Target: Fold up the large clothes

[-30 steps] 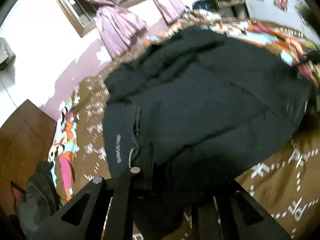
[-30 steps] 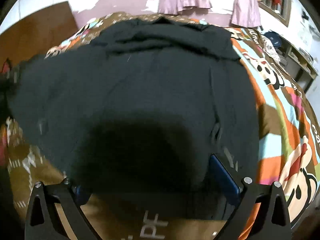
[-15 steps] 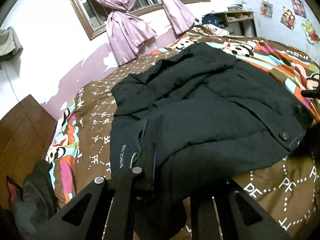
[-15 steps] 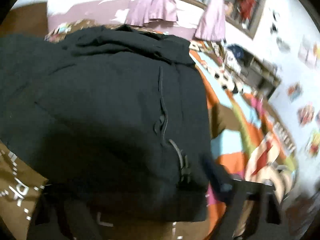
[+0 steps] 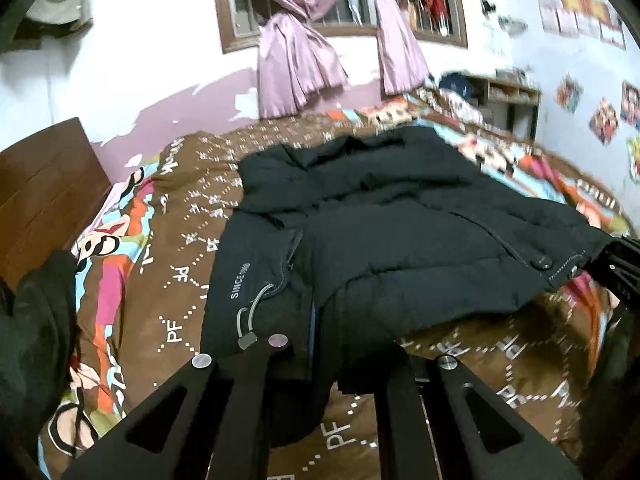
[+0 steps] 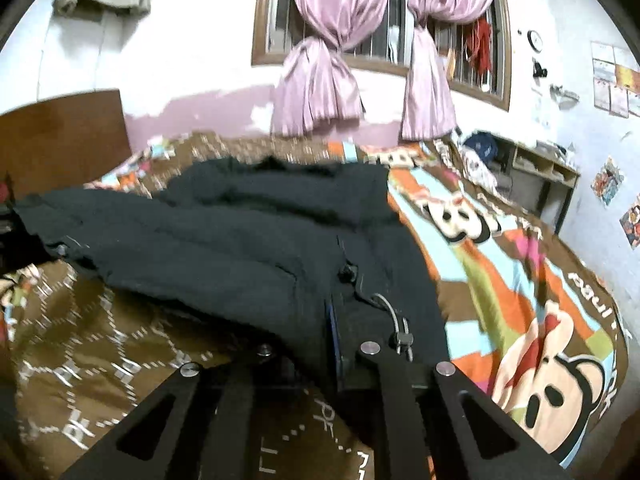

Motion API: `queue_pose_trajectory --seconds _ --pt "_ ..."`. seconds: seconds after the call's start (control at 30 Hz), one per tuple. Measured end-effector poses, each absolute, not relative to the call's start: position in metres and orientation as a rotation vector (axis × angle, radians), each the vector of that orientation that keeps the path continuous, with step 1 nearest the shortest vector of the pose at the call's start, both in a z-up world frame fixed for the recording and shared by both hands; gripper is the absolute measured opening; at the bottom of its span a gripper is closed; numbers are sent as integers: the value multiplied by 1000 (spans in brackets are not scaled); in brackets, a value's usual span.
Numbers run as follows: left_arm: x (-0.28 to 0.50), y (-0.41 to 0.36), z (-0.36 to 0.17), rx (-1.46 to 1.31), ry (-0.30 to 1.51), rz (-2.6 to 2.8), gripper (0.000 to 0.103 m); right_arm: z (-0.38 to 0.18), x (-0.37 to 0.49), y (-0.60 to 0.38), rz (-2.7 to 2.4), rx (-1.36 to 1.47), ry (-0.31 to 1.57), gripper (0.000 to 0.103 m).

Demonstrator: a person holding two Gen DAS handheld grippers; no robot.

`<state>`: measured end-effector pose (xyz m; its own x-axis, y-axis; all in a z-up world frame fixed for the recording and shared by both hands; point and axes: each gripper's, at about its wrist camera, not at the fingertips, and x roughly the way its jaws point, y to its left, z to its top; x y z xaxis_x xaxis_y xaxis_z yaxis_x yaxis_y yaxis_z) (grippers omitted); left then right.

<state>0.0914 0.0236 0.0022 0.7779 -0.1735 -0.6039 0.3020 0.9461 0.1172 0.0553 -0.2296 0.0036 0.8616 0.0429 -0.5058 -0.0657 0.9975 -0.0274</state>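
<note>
Black padded jacket (image 5: pixel 400 240), lying across the middle of both frames on a cartoon-print bedspread (image 5: pixel 132 264). The left gripper (image 5: pixel 324 364) pinches the hem corner at lower centre of the left wrist view, beside the drawcord toggle (image 5: pixel 246 338) and the "SINCE" lettering; its fingers are nearly together with fabric between them. The right gripper (image 6: pixel 320 356) is likewise closed on the opposite hem corner at lower centre of the right wrist view, next to a second drawcord (image 6: pixel 396 320). Judged from this layout, folding is at an early stage: the hem is raised off the bedspread, but the body is spread out with no fold laid over it. The fold itself and the final tidying remain. The jacket's long axis runs from the lower edge of each frame toward the collar (image 5: pixel 320 152) in the upper centre, pointing at the pink curtains (image 5: pixel 296 64). The hem runs crosswise between the two grippers.
</note>
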Motion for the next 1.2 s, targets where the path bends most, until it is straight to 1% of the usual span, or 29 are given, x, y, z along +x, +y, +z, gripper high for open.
queue_pose_trajectory --seconds 0.13,0.23,0.4,0.63,0.8,1.2 --pt "75 36 25 134 642 -289 5 41 32 -238 127 24 478 9" --pt "60 46 42 106 658 -321 5 68 14 -232 171 -16 435 9" --pt "42 62 70 49 657 -349 5 93 -10 -220 224 -48 405 8" --pt "22 71 102 39 628 -369 5 120 -31 -209 284 -75 356 8" --pt "37 68 114 70 602 -375 5 130 -5 -208 275 -85 327 8" --pt "136 63 123 102 535 -358 5 145 89 -216 209 -106 278 8"
